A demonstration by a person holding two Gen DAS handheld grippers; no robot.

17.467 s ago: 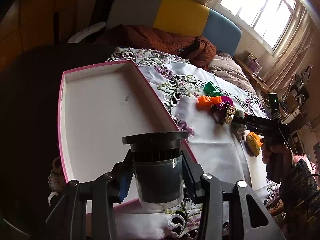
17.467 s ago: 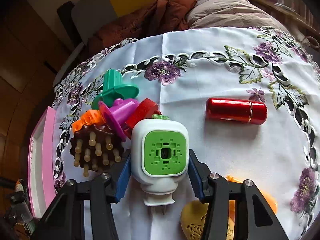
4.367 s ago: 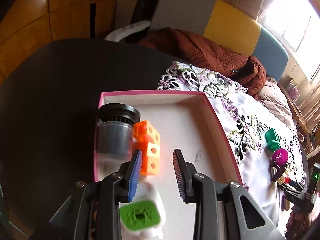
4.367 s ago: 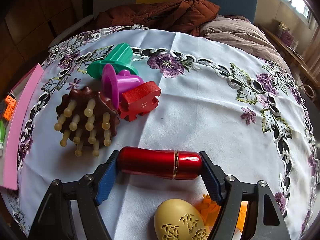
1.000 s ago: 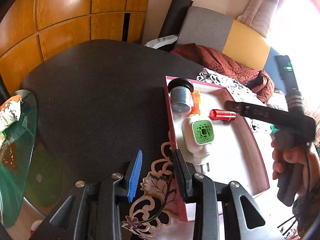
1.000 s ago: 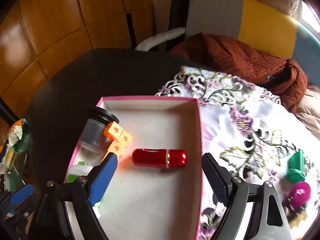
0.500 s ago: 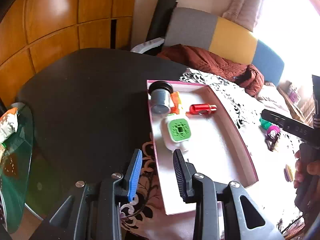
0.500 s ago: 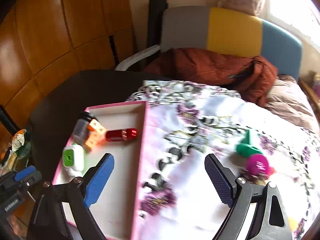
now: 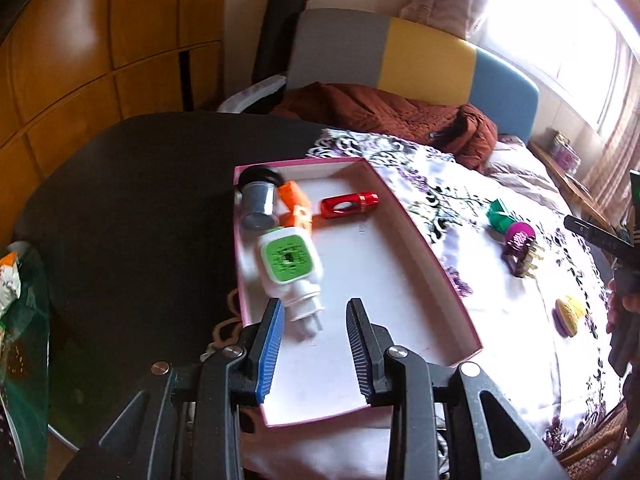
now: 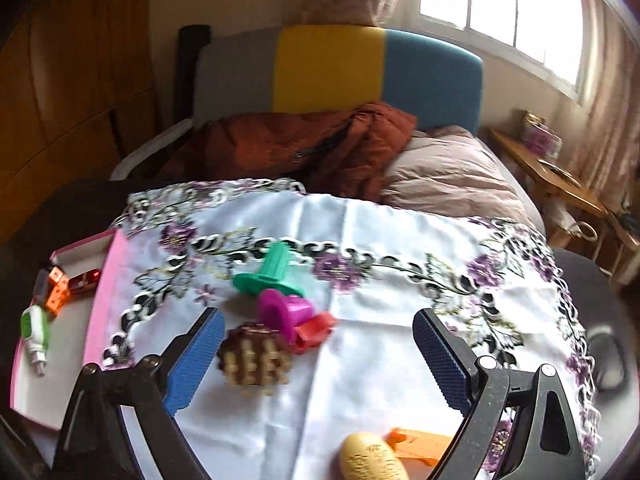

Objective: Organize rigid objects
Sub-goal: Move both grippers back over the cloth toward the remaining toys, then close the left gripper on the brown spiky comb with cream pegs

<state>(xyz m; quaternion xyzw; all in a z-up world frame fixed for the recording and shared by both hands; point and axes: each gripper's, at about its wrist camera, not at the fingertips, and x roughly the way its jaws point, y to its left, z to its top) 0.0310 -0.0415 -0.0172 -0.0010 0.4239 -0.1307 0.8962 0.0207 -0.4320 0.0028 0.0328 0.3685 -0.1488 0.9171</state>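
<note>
Both sets of fingers grasp nothing, the right gripper (image 10: pixel 316 354) still opening above the brown brush (image 10: pixel 256 358) on the cloth beside the pink box (image 9: pixel 440 276), seemingly next, the left gripper (image 9: pixel 314 344) part-open over that box, where the green plug (image 9: pixel 288 264), then the red tube (image 9: pixel 348 206), already lie.

A lived-in home room. The dark round tabletop (image 9: pixel 120 208) carries an embroidered floral cloth (image 10: pixel 360 248). Beyond it stands a padded seat back (image 10: pixel 336 72) in grey, yellow and blue, a brown quilted jacket (image 10: pixel 304 144) heaped against it. Wood-panelled walls (image 9: pixel 100 40) lie left; a curtained window (image 10: pixel 500 12) lies far right.
</note>
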